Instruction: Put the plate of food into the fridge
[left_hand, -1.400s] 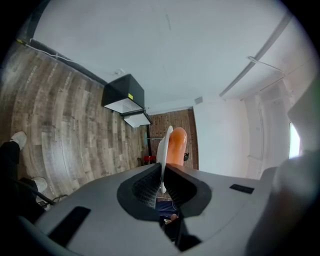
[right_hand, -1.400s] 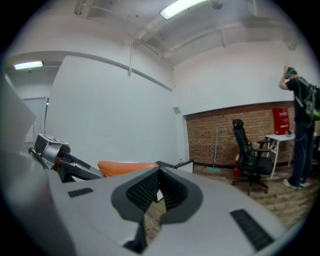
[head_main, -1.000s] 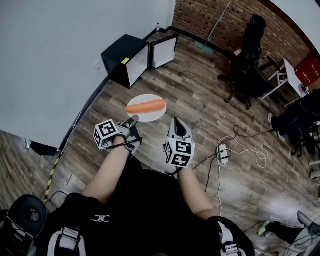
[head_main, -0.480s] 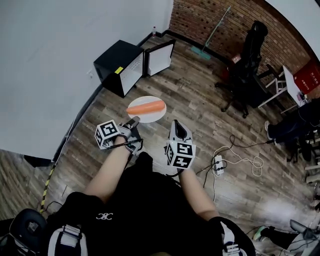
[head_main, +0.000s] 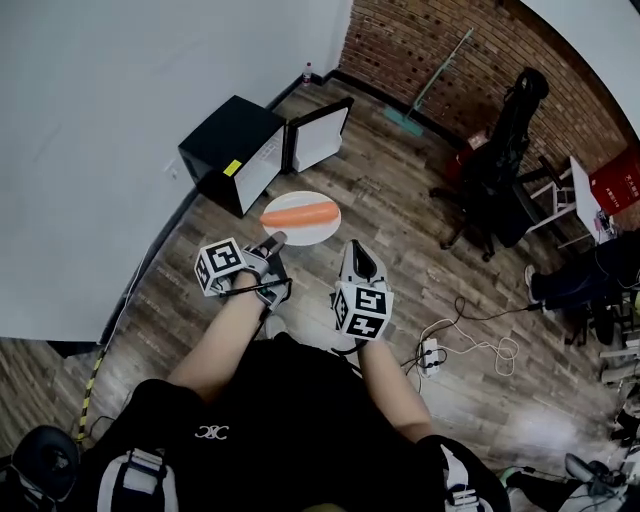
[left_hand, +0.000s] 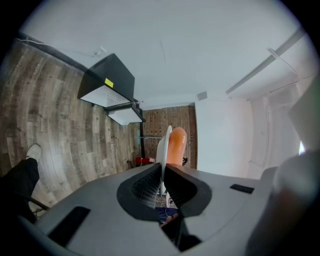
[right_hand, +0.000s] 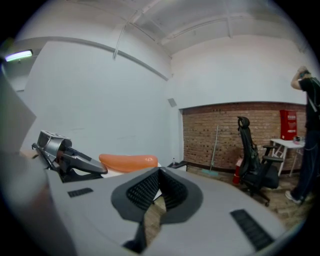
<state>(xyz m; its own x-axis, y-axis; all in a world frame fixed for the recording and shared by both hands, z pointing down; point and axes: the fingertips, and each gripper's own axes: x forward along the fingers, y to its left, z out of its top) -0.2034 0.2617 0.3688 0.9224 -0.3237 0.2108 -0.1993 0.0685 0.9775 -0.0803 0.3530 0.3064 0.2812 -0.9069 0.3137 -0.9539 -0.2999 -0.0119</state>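
A white plate (head_main: 318, 228) with an orange carrot (head_main: 298, 213) on it hangs above the wooden floor in the head view. My left gripper (head_main: 272, 241) is shut on the plate's near rim. In the left gripper view the plate (left_hand: 163, 148) stands edge-on between the closed pads, with the carrot (left_hand: 175, 145) beside it. The black mini fridge (head_main: 232, 152) stands against the white wall just beyond the plate, its door (head_main: 320, 132) swung open. My right gripper (head_main: 358, 250) is shut and empty, to the right of the plate. Its own view shows the carrot (right_hand: 127, 161) and the left gripper (right_hand: 65, 152).
A black office chair (head_main: 505, 150) stands at the right by a white table (head_main: 585, 165). A power strip (head_main: 430, 352) with loose cables lies on the floor near my right side. A broom (head_main: 432, 72) leans on the brick wall. A person (right_hand: 311, 125) stands at far right.
The fridge has drawn a little closer to the plate and shifted left in the head view as the person steps forward. Both grippers keep their hold and pose.
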